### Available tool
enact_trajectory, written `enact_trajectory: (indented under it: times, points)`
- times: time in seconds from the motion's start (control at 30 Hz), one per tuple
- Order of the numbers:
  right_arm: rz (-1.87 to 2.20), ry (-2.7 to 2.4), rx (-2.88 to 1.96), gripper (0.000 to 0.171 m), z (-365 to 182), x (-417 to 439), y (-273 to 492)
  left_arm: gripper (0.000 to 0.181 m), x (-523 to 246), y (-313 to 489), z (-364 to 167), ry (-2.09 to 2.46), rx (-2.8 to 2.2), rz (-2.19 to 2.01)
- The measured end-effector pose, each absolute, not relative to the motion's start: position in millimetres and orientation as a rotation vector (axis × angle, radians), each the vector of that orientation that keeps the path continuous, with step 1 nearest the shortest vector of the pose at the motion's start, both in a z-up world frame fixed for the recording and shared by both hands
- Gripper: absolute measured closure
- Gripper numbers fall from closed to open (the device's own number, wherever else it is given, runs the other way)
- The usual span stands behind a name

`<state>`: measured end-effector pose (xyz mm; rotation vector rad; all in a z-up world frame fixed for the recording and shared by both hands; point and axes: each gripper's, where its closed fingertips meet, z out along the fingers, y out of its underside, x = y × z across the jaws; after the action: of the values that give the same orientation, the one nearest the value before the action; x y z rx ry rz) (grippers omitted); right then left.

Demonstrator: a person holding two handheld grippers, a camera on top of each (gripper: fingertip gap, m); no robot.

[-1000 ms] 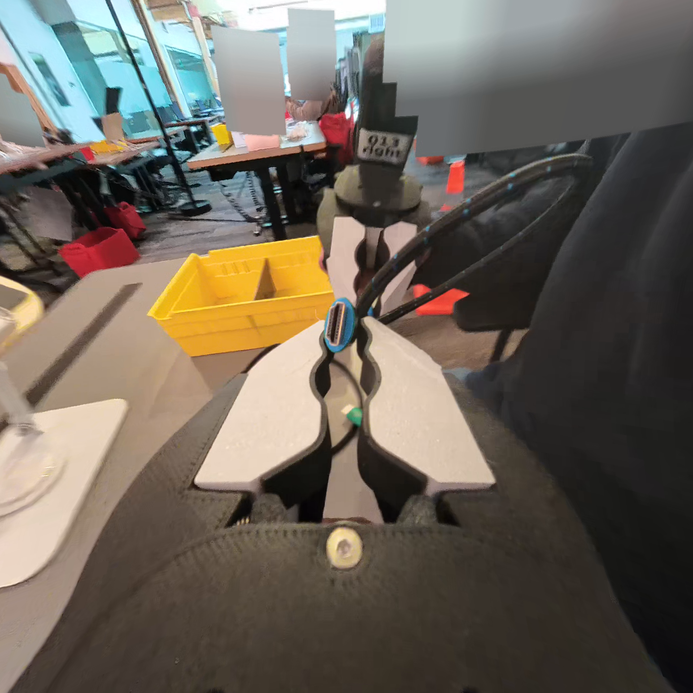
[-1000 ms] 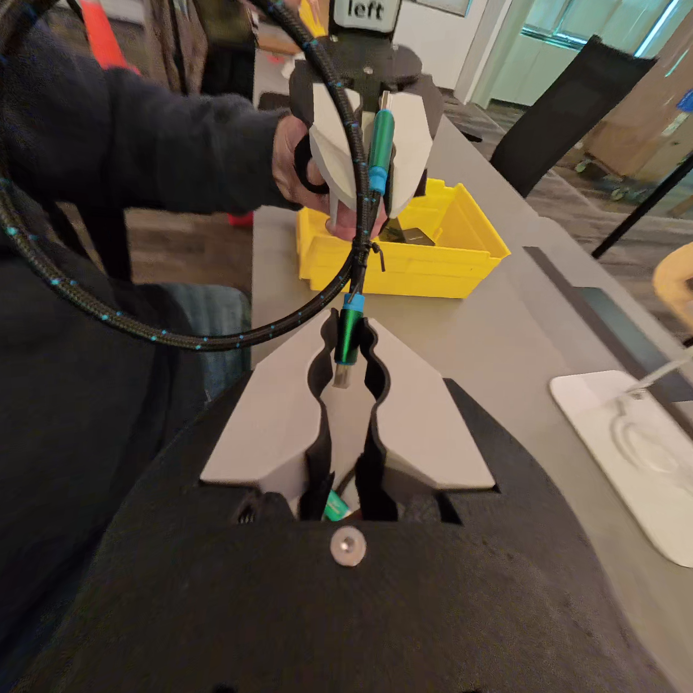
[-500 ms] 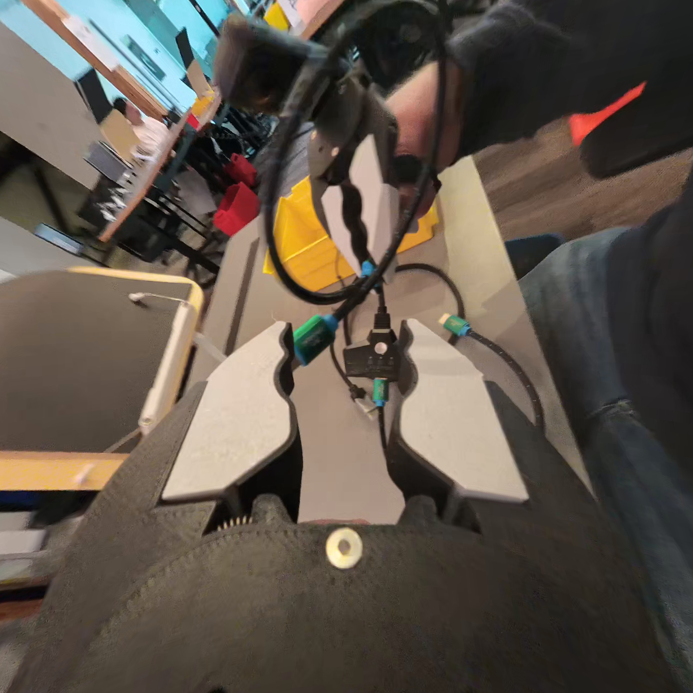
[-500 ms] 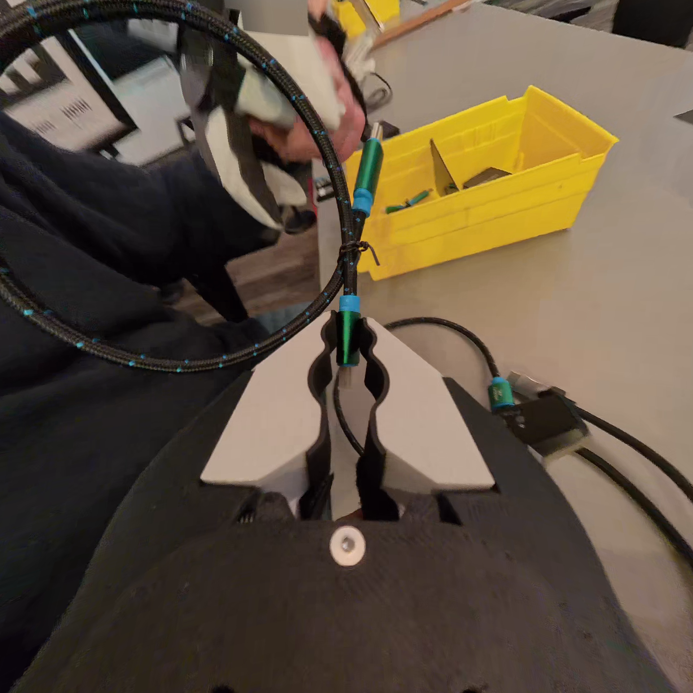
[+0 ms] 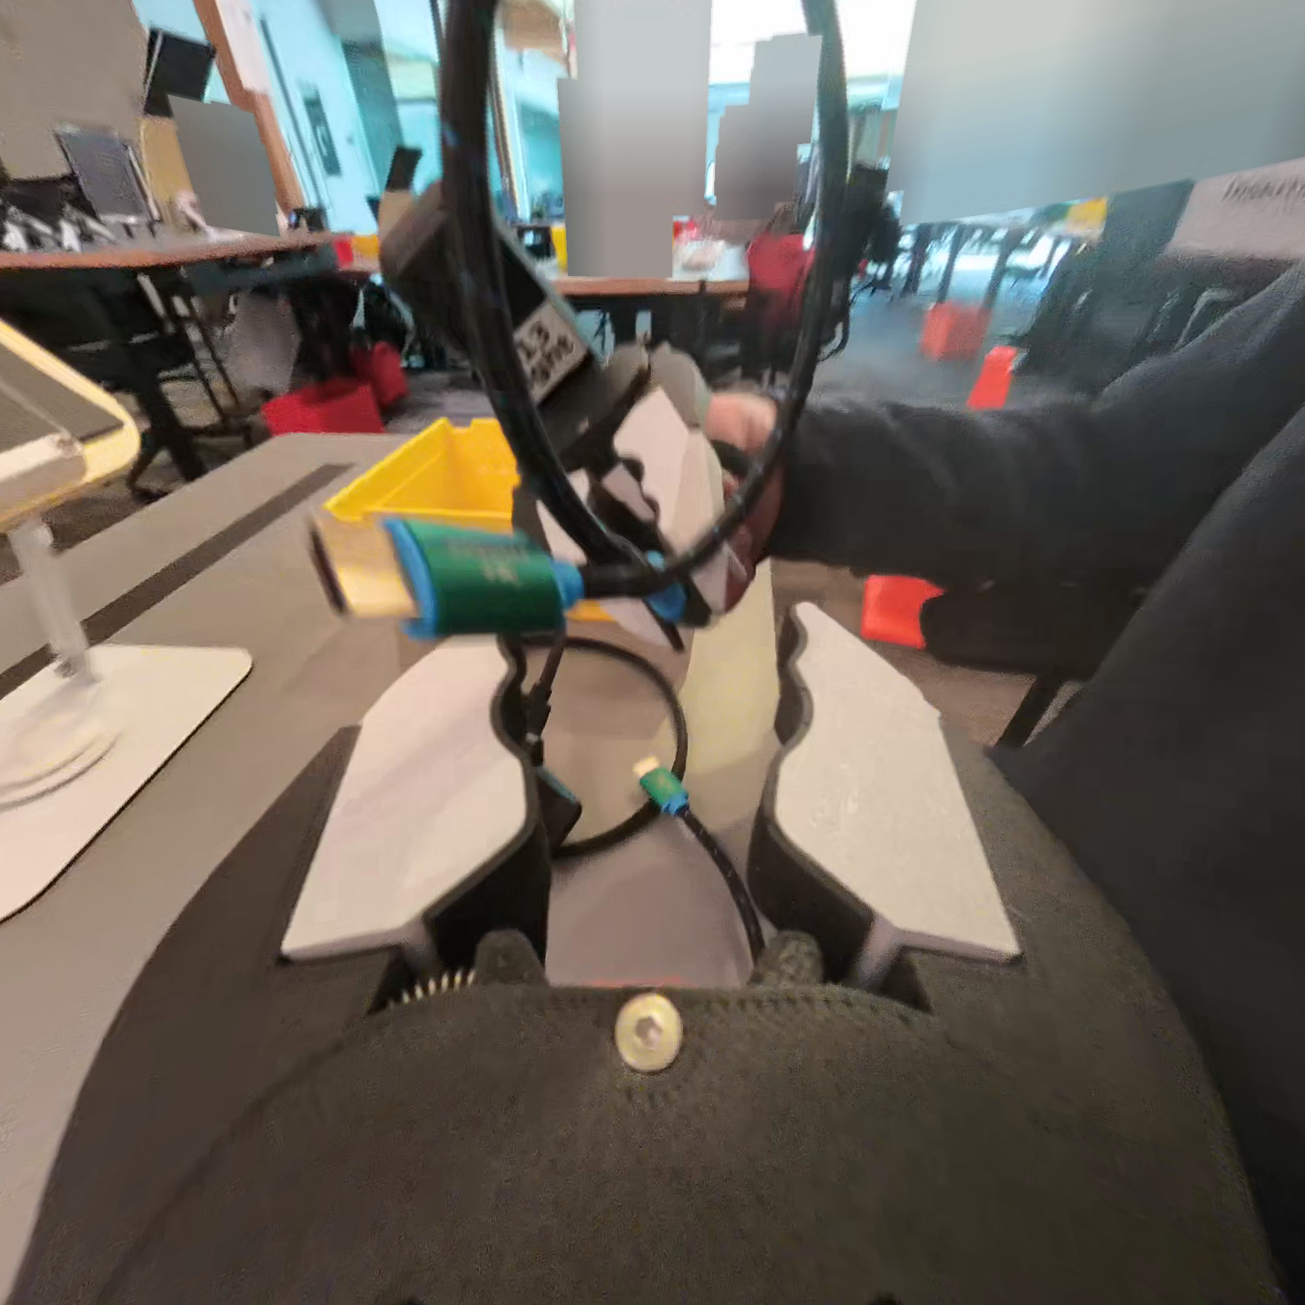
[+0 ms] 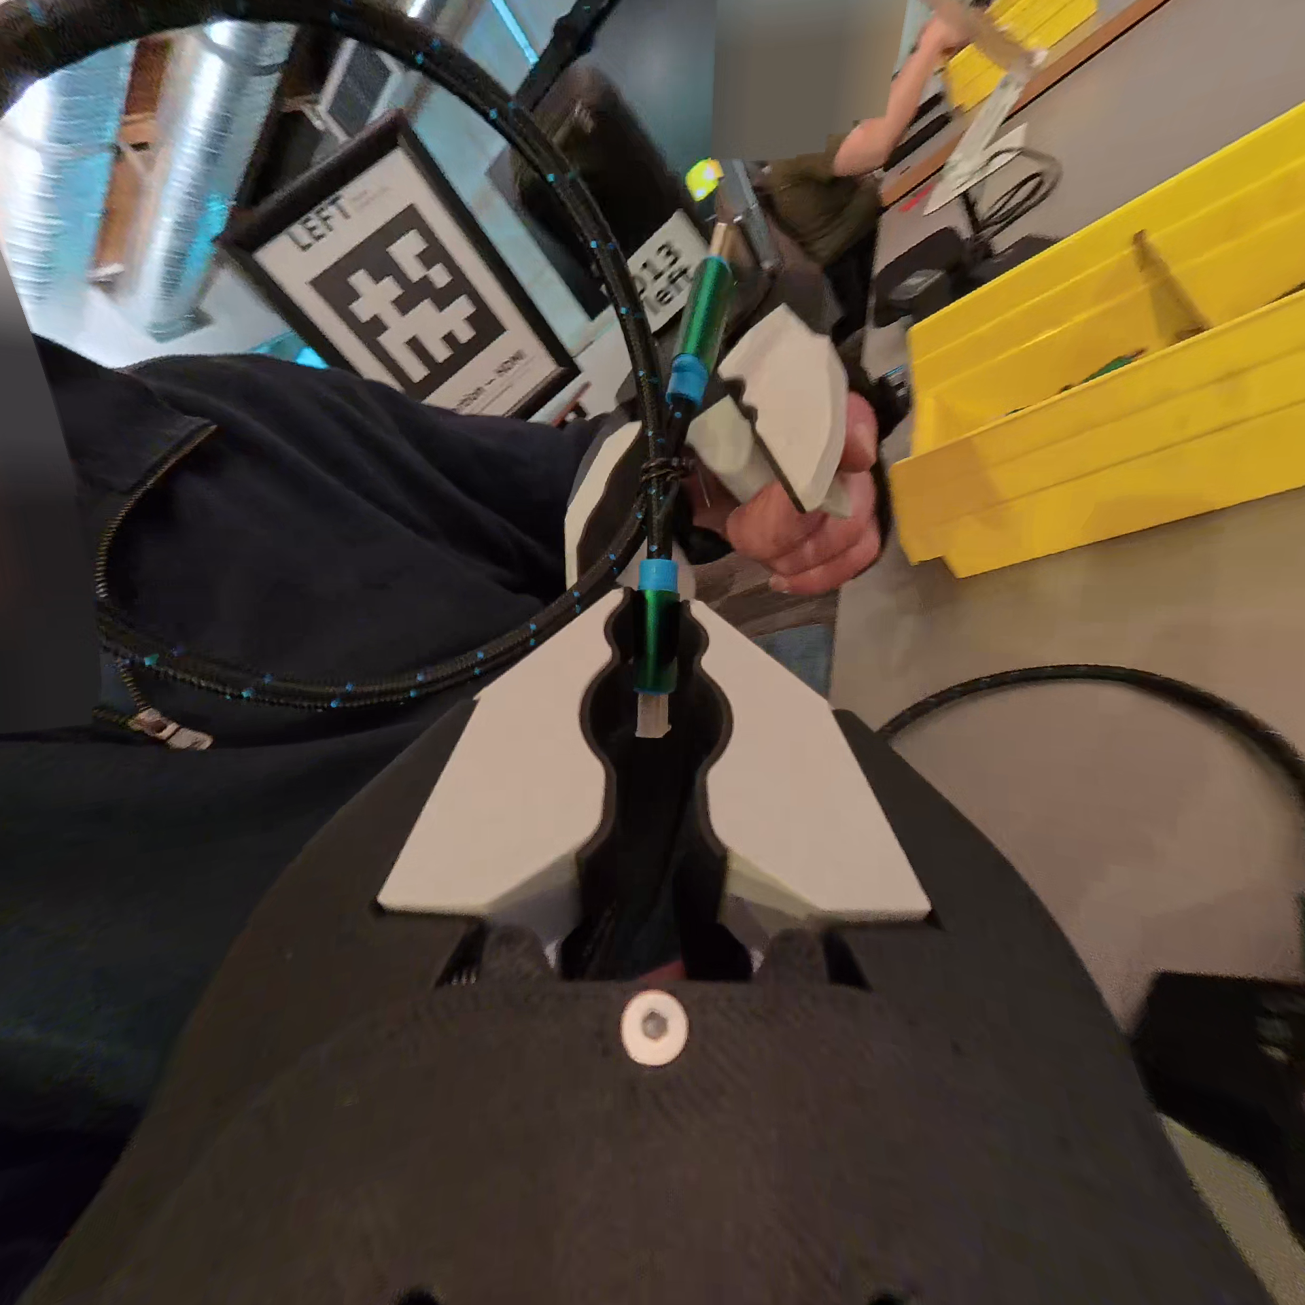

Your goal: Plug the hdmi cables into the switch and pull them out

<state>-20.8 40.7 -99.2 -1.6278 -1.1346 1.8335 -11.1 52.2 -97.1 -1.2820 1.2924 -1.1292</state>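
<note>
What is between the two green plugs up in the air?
In the right wrist view, black braided cable runs from the lower green plug to the upper green plug, with a thin wire tie knotted round it.

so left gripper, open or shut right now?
Open. The left gripper shows a wide gap between its fingers, nothing clamped; the loose green plug hangs just ahead of them.

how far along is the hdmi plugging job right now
Looks early. Done: the tied black cable is lifted off the table. In hand: the right gripper is shut on one green plug; the cable's other plug hangs free, and the left gripper is open and empty. Left: a second cable's plug lies loose and no green plug shows in the switch, so plugging and pulling remain.
</note>
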Motion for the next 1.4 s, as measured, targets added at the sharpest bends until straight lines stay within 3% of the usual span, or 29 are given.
enact_trajectory:
  times: [0.1, 0.13, 0.2, 0.3, 0.47, 0.53, 0.63, 0.97, 1.13, 1.27, 1.4]
  points:
    - [1.951, -1.187, -1.591, 0.162, -101, -29, 26, 0.141, -5, 40, -80, 1.263, -1.197, -1.392]
    - [1.972, -1.203, -1.585, 0.162, -102, -32, 23, 0.161, -6, 32, -76, 1.269, -1.158, -1.514]
    - [1.975, -1.194, -1.585, 0.162, -103, -36, 24, 0.169, -6, 34, -74, 1.231, -1.15, -1.596]
    - [1.937, -1.063, -1.556, 0.161, -95, -38, 42, 0.172, -12, 47, -68, 1.118, -1.192, -1.613]
    - [1.785, -0.946, -1.55, 0.138, -99, -30, 64, 0.174, -28, 74, -51, 0.891, -1.222, -1.641]
    - [1.768, -0.937, -1.527, 0.14, -97, -30, 63, 0.174, -29, 73, -48, 0.88, -1.213, -1.668]
    - [1.716, -0.981, -1.478, 0.167, -91, -33, 58, 0.174, -29, 72, -45, 0.871, -1.203, -1.669]
    - [1.433, -1.091, -1.491, 0.166, -89, -31, 57, 0.175, -36, 72, -42, 0.913, -1.243, -1.587]
    - [1.258, -1.091, -1.542, 0.167, -85, -1, 57, 0.176, -80, 87, 6, 0.844, -1.117, -1.531]
    - [1.026, -1.138, -1.593, 0.167, -77, 6, 63, 0.175, -66, 90, -13, 0.878, -1.187, -1.498]
    - [0.705, -0.994, -1.661, 0.167, -61, 73, 82, 0.175, -70, 96, -24, 0.885, -1.222, -1.479]
